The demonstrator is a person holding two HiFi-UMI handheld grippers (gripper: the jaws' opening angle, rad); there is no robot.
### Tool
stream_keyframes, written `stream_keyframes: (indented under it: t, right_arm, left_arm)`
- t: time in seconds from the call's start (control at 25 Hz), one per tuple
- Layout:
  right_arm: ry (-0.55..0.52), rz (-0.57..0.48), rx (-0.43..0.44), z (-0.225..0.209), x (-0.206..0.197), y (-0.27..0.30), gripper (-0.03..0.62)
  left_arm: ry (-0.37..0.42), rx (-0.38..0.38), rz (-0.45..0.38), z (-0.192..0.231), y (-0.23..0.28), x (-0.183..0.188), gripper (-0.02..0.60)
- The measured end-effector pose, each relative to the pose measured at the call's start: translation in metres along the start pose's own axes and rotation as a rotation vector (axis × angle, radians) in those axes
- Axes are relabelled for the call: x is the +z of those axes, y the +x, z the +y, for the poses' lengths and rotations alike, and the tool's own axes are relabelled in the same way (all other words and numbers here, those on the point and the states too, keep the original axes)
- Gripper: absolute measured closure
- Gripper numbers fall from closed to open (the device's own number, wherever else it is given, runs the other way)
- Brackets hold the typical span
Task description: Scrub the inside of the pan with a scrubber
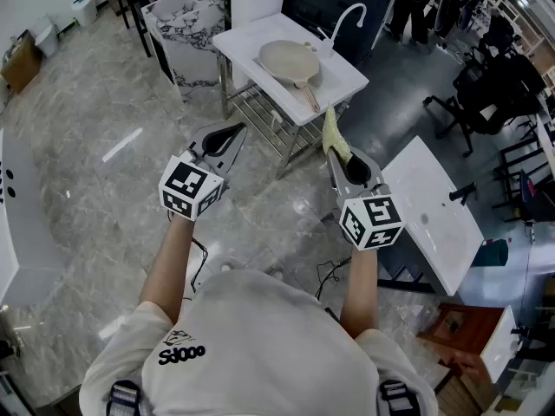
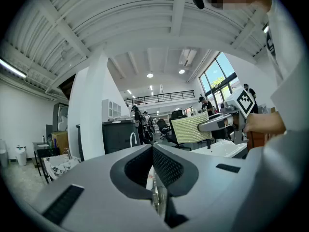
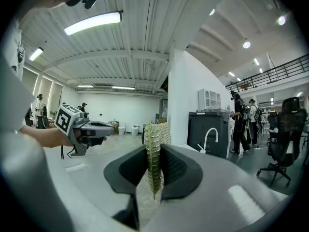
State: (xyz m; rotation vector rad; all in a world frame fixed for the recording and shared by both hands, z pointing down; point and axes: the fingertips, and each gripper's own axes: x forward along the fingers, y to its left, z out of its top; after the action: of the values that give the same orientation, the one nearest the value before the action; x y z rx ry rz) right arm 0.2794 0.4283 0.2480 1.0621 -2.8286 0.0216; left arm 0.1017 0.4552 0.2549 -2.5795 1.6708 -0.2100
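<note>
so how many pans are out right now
1: the pan lies on the white sink table ahead of the person. No other shows, though the clutter behind could hide one.

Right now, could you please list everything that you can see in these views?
pan: one, beige, on the sink table
sink table: one, white, ahead of the person
faucet: one, white, at that table's far edge
scrubber: one, yellow-green, in the right gripper
second table: one, white, to the person's right
box: one, marble-patterned, left of the sink table
office chairs: several, black, far right
left gripper: grey, jaws together, empty
right gripper: grey, jaws on the scrubber
</note>
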Motion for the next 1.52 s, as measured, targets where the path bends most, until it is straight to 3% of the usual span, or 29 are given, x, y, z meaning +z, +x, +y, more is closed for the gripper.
stream_keyframes:
  t: [0.4, 0.8, 1.12, 1.32, 1.52]
  right_arm:
    - [0.034, -0.041, 0.076, -0.011, -0.002, -0.011, 0.516]
    - [0.037, -0.014, 0.111, -0.032, -0.006, -0.029, 0.517]
    - [0.045, -0.042, 0.188, -0.041, -0.006, -0.044, 0.516]
    - [0.037, -0.026, 0.175, -0.049, -0.013, -0.047, 0.516]
    - [0.052, -0.024, 0.176, -0.060, -0.018, -0.039, 0.516]
  left_arm:
    - [0.015, 0.000, 0.009, -0.021, 0.012, -0.002, 0.577]
    - [0.017, 0.035, 0.041, -0.048, 0.024, -0.002, 0.577]
    - [0.062, 0.051, 0.066, -0.072, 0.035, 0.005, 0.577]
    - [0.014, 0.075, 0.059, -0.069, 0.039, 0.005, 0.577]
    - [0.019, 0.074, 0.088, -0.066, 0.050, -0.005, 0.577]
